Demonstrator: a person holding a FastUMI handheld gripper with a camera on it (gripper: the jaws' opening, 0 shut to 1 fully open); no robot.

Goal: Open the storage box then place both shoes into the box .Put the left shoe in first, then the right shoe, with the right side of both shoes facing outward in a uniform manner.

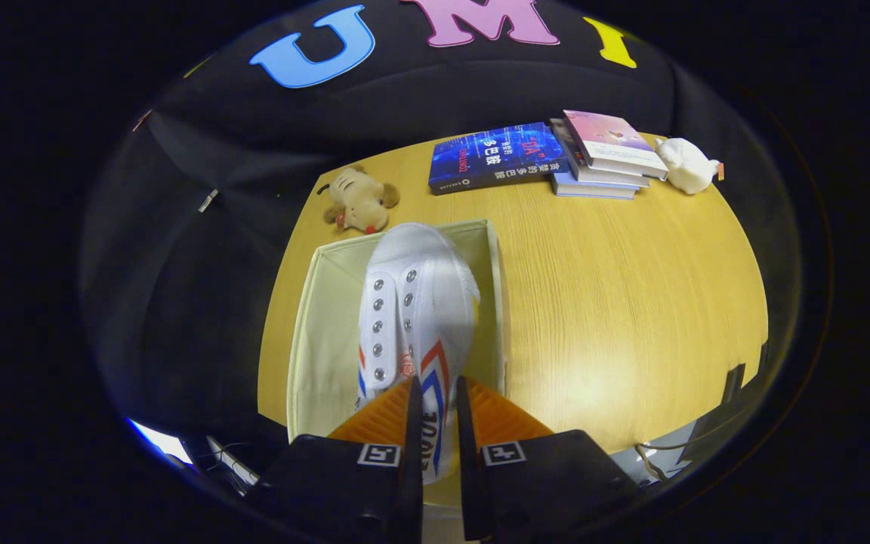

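A white canvas shoe with metal eyelets and red and blue side stripes hangs toe-forward from my gripper, which is shut on the shoe's heel side wall. The shoe is above the open cream storage box, which stands on the wooden table just ahead of the fingers. The shoe hides much of the box's inside; the bare part of its floor on the left holds nothing that I can see.
Beyond the box a small brown plush toy lies on the wooden table. Further right are a blue book, a short stack of books and a white piggy figure. Black cloth walls the booth behind.
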